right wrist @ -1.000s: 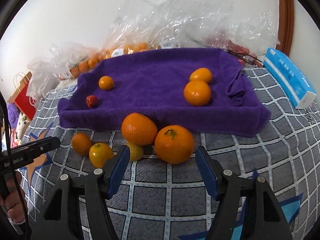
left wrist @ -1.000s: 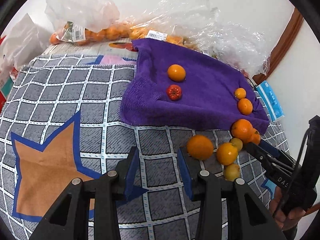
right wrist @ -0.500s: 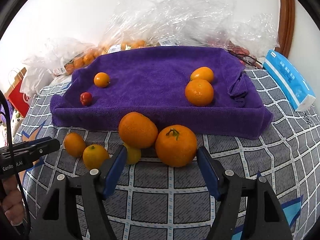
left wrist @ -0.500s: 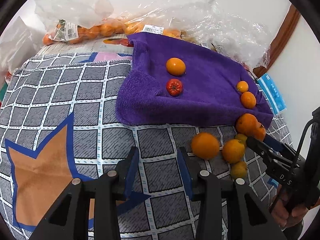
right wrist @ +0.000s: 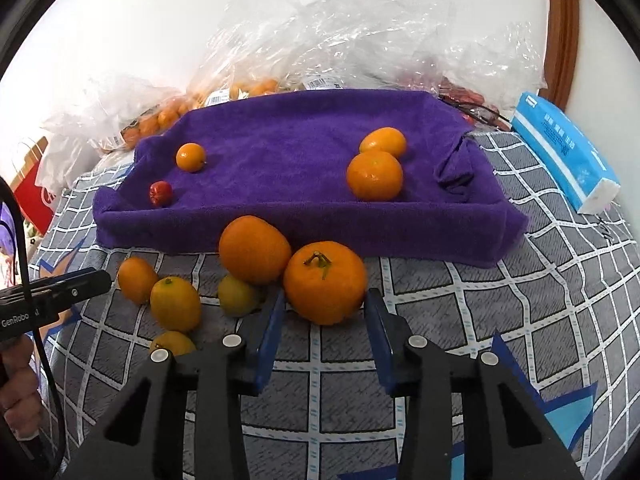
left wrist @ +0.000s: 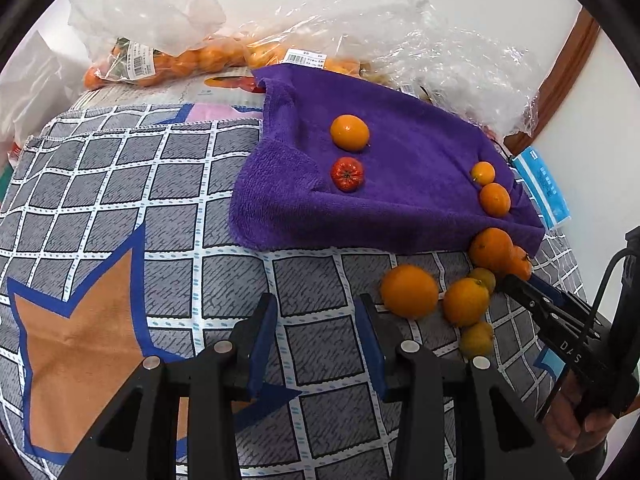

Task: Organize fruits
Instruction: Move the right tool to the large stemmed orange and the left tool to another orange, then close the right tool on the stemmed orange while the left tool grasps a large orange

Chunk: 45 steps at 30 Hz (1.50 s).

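A purple towel (right wrist: 288, 152) (left wrist: 400, 184) lies on the checked cloth; on it are two oranges at the right (right wrist: 374, 175), one orange (right wrist: 191, 157) and a small red tomato (right wrist: 161, 193) at the left. Several loose oranges lie in front of the towel. My right gripper (right wrist: 324, 316) is open, its blue pads either side of the stemmed orange (right wrist: 325, 282), apart from it. My left gripper (left wrist: 316, 316) is open and empty, just left of a loose orange (left wrist: 409, 290).
Clear plastic bags with more oranges (left wrist: 188, 60) pile along the wall behind the towel. A blue tissue pack (right wrist: 564, 152) lies at the right. A red paper bag (right wrist: 32, 184) stands at the far left. The right gripper shows in the left wrist view (left wrist: 560, 320).
My right gripper has moved forward and its jaws have narrowed around the stemmed orange. My left gripper has drifted slightly toward the loose oranges.
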Tool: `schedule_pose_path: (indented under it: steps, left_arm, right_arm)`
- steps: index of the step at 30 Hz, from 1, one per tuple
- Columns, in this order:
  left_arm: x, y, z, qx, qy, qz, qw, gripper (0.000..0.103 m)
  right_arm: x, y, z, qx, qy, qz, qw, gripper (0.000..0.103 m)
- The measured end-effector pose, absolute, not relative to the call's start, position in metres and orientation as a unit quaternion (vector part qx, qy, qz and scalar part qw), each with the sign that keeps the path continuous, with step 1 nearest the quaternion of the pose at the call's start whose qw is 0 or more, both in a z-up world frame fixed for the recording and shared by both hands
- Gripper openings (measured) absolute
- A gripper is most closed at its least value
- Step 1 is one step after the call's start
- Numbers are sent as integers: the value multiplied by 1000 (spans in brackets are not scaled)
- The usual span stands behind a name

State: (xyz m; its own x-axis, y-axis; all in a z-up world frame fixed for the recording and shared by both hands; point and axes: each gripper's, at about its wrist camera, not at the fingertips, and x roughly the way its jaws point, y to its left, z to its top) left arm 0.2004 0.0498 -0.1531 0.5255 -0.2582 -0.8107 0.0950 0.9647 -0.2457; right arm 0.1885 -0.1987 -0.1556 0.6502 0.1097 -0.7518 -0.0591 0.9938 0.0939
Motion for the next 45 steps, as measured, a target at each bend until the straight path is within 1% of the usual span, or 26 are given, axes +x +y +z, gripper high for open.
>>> schedule_pose_path:
  steps: [16,19,23,34,37,40,43,45]
  left_arm:
    - [202,49,-153,-90,481,-95,867,38]
    - [201,51,-153,-90,481,-92,867,38]
    - [199,54,-152,-93,481,-86,868,39]
    - [193,45,-144,-90,478,-89,869,39]
    - [192,40,-144,-84,478,-88,870,39]
    - [194,37,-143,-87,479,-90,869,39]
    - [195,35,-141,-90,478,-101,868,39]
    - [197,31,-141,-92,479,-109,866,39]
  right_arm:
    - [184,-198,-165,17,426,56,903,41]
    - [184,-199,-165,16,423,54,904,38]
    - [180,-202,-163,20,418,60,906,37]
    - [163,-211,-156,26,410,82,908,36]
    - [164,-213,-157,29,416,91,904,38]
    - [169,-214,-157,30,415,94,905,48]
    - [180,-214,-160,31,420,100,901,49]
    - [186,-212,-163,29,427,104,898,48]
